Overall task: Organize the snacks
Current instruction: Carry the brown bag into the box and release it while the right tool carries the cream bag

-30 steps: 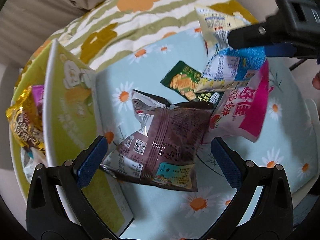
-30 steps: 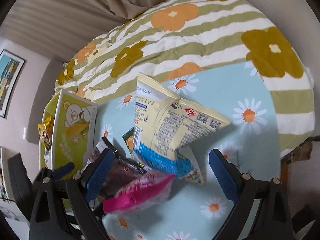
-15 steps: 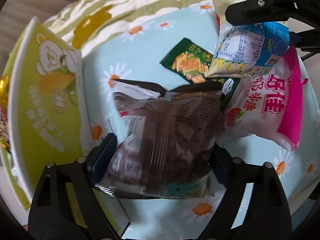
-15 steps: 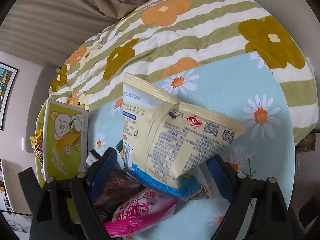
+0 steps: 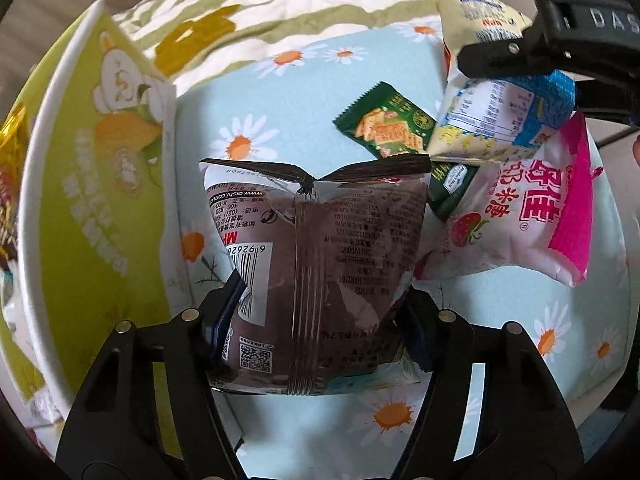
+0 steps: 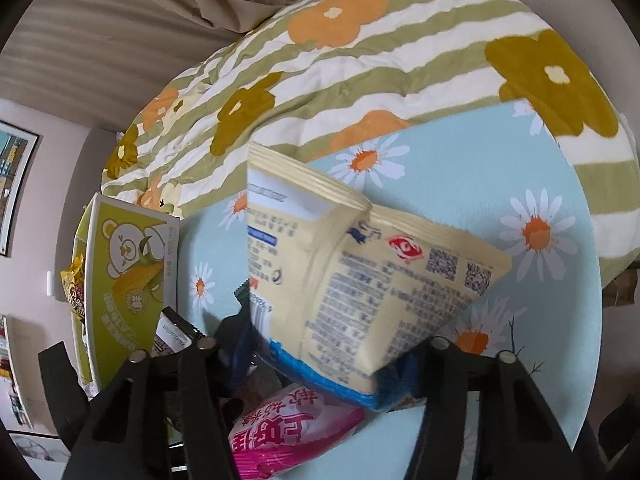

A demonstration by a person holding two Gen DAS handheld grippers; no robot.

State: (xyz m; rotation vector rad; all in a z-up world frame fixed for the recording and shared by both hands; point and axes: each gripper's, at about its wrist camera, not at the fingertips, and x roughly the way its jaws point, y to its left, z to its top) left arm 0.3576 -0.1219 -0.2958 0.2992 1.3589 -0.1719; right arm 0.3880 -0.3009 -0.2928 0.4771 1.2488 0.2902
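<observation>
My left gripper (image 5: 320, 320) has just closed in and pinches the brown bag (image 5: 320, 264) on the daisy cloth (image 5: 480, 300). My right gripper (image 6: 328, 356) has closed too, squeezing the yellow bag (image 6: 360, 272). Beyond lie the pink bag (image 5: 520, 216), green packet (image 5: 384, 128) and box (image 5: 92, 184).

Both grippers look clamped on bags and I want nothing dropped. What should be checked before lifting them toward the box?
1. Left gripper pinching the brown bag, jaws just closed: ok.
2. Right gripper pinching the yellow and blue bag, jaws just closed: ok.
3. Both grips firm enough to lift: cannot tell.
4. Pink bag free of the brown bag: not ok, edges touch.
5. Green packet clear of the held bags: not ok, partly tucked under them.
6. Room in the green box: cannot tell.
</observation>
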